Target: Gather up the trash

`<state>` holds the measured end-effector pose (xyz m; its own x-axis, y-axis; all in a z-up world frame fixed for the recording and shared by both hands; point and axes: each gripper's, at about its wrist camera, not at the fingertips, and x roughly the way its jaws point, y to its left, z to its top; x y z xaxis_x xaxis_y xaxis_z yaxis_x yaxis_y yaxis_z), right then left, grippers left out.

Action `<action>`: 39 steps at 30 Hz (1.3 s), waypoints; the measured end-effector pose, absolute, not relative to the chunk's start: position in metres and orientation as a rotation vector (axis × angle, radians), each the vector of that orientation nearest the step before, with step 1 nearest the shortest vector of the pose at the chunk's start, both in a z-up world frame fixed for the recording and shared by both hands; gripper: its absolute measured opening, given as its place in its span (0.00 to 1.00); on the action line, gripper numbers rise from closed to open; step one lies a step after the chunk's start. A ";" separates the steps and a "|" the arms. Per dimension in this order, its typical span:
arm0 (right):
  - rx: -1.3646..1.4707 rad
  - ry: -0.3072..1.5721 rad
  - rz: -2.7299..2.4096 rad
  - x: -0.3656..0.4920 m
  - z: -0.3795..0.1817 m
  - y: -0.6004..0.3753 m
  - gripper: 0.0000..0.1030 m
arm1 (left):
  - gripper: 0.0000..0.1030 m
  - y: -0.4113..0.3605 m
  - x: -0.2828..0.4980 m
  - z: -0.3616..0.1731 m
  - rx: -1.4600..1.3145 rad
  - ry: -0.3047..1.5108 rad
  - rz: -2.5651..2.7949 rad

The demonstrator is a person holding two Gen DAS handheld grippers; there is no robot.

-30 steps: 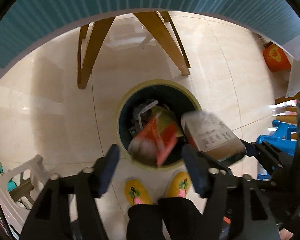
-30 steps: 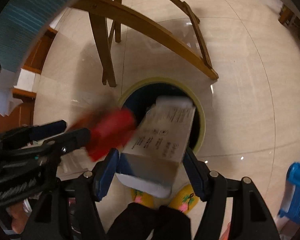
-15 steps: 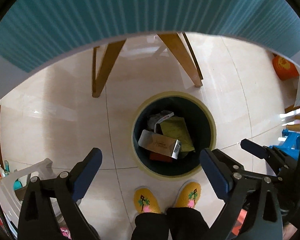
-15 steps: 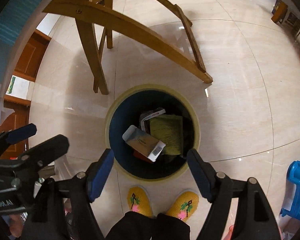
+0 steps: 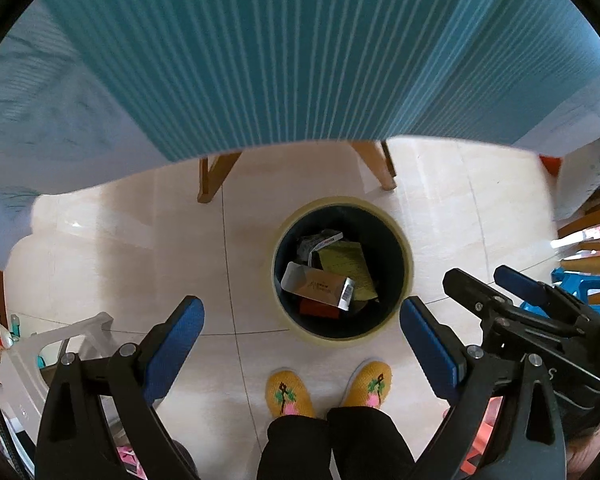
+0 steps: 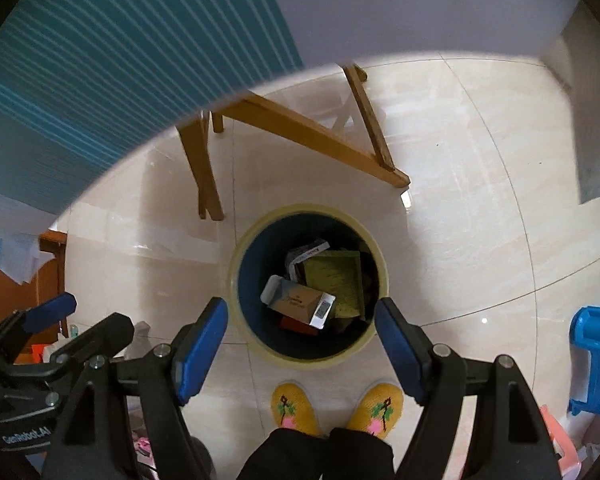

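Two grippers over a round bin (image 5: 408, 240) on the tiled floor (image 5: 120, 248). Left gripper (image 5: 302, 322): fingers (image 5: 172, 344) spread wide, nothing between them, no more opening in the last half second after a widening just before that. Right gripper (image 6: 300, 334): fingers (image 6: 398, 338) likewise wide and empty, after a smaller widening. Trash down inside the bin, well below both pairs of fingers and touching neither: a carton (image 5: 320, 288) lying flat on top, a yellow packet (image 5: 346, 264) beside and partly under it, something red (image 5: 318, 309) showing beneath its near edge. Seen from the right wrist, carton (image 6: 300, 304) framed between the blue pads. Yellow slippers (image 5: 288, 394) just this side of the bin. Teal-covered desk (image 5: 300, 40) edge above, wooden legs (image 6: 204, 168) behind the bin.
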<state>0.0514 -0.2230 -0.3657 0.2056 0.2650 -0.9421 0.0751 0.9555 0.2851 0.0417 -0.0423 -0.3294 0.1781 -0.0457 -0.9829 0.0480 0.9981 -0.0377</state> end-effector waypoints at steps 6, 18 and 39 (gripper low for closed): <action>0.302 1.357 0.137 0.035 -0.317 -0.223 0.74 | 0.95 -0.035 0.025 -0.276 -0.011 1.349 -0.083; 0.235 1.303 0.217 0.012 -0.185 -0.213 0.74 | 0.95 -0.017 0.002 -0.141 -0.027 1.234 -0.079; 0.171 0.975 0.293 0.011 0.017 -0.206 0.74 | 0.94 -0.024 0.000 0.046 -0.048 0.907 0.022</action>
